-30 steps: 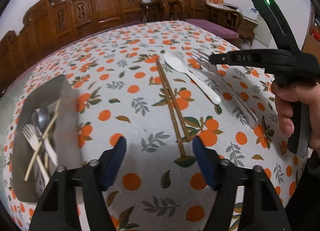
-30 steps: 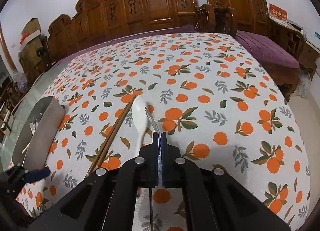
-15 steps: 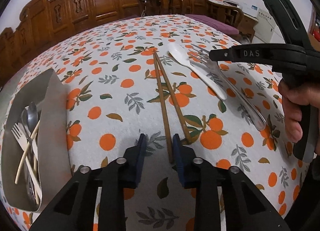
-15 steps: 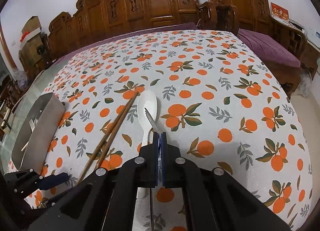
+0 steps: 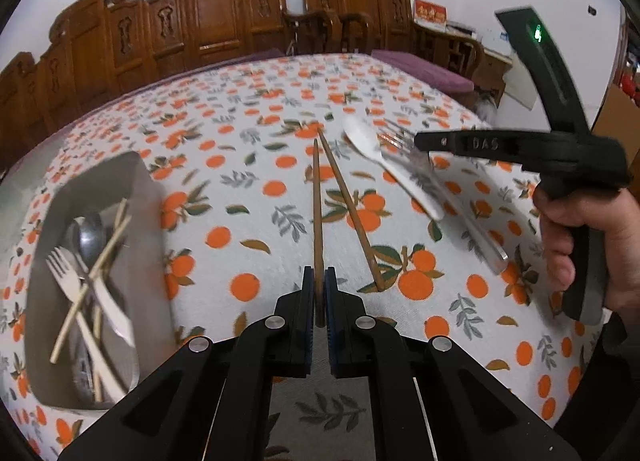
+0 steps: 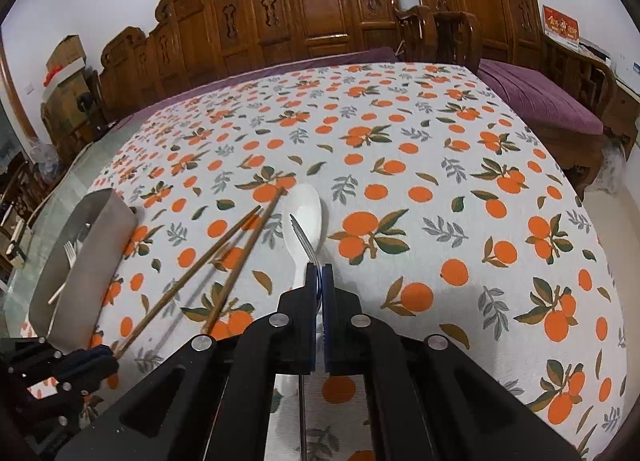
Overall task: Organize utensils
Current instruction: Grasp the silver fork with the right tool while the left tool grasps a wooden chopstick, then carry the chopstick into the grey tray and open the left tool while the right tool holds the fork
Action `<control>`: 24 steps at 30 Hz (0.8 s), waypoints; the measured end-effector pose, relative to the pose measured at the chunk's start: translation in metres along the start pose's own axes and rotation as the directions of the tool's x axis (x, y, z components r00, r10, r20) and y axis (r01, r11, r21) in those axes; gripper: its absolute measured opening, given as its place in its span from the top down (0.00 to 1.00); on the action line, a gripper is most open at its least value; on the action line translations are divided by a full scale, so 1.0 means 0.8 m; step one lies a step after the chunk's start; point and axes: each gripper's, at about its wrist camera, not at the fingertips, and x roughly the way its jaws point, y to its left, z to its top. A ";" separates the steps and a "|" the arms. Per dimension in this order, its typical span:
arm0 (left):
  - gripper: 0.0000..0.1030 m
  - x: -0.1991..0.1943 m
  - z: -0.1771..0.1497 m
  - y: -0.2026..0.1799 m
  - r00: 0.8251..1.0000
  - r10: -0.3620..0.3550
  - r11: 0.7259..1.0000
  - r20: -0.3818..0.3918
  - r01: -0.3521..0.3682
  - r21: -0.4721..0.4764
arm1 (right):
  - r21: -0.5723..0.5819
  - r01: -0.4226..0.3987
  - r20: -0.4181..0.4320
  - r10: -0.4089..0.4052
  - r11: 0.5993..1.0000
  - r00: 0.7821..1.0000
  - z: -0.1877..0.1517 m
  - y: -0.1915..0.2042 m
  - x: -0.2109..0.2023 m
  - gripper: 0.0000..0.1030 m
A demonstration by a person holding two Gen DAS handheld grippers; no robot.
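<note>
My left gripper (image 5: 319, 281) is shut on the near end of one brown chopstick (image 5: 317, 217). The second chopstick (image 5: 350, 209) lies beside it on the orange-print tablecloth. My right gripper (image 6: 319, 273) is shut on a metal fork (image 6: 301, 235) and holds it lifted above a white spoon (image 6: 305, 221). In the left wrist view the fork (image 5: 444, 197) hangs from the right gripper (image 5: 420, 140) over the white spoon (image 5: 392, 169). A metal tray (image 5: 52, 325) at the left holds forks, a spoon and pale chopsticks.
The tray also shows at the left in the right wrist view (image 6: 80, 261). Carved wooden chairs (image 6: 320, 21) line the far side of the table. A purple cushioned bench (image 6: 540, 101) stands at the right. The tablecloth (image 6: 460, 221) stretches out to the right of the spoon.
My left gripper moved forward and closed on one chopstick, which now sits apart from the other. My right gripper has lifted the fork off the cloth.
</note>
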 end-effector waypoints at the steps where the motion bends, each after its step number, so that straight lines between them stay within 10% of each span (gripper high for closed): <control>1: 0.96 -0.006 0.001 0.002 1.000 0.001 1.000 0.010 -0.001 -0.003 | -0.004 -0.003 0.005 0.003 1.000 1.000 0.000 0.003 -0.002 0.97; 24: 0.96 -0.100 0.013 0.065 0.985 0.099 0.993 0.139 -0.088 -0.081 | -0.067 -0.080 0.045 0.083 0.995 0.996 -0.003 0.044 -0.033 0.97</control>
